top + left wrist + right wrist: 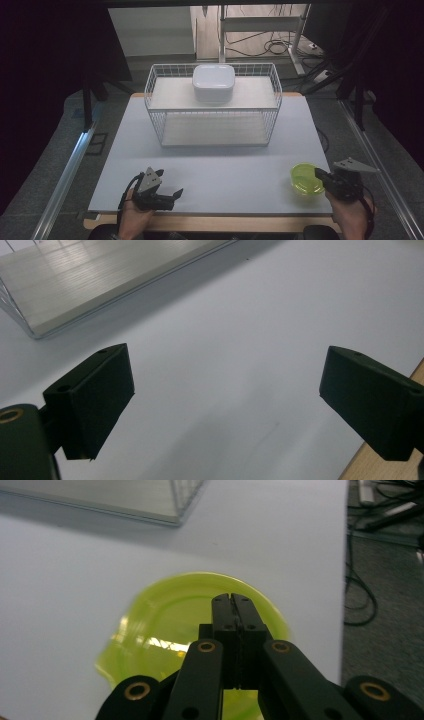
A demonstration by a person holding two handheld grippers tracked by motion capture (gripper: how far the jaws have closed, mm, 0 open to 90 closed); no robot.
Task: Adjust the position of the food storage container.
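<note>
A lime-green translucent bowl (304, 179) stands near the front right corner of the pale table (225, 165). My right gripper (317, 172) reaches over the bowl's right rim from the right. In the right gripper view its jaws are pressed together, and the gripper (232, 597) hangs above the inside of the bowl (170, 615), with nothing seen between the jaws. My left gripper (170, 182) rests low at the front left of the table, open. In the left gripper view it (225, 390) has its jaws wide apart over bare tabletop.
A white wire rack (150, 85) with two shelves stands at the back middle of the table, and a white lidded box (214, 82) sits on its top shelf. The rack's lower shelf (100, 275) lies ahead of my left gripper. Cables lie on the floor (380, 555) beyond the table's right edge.
</note>
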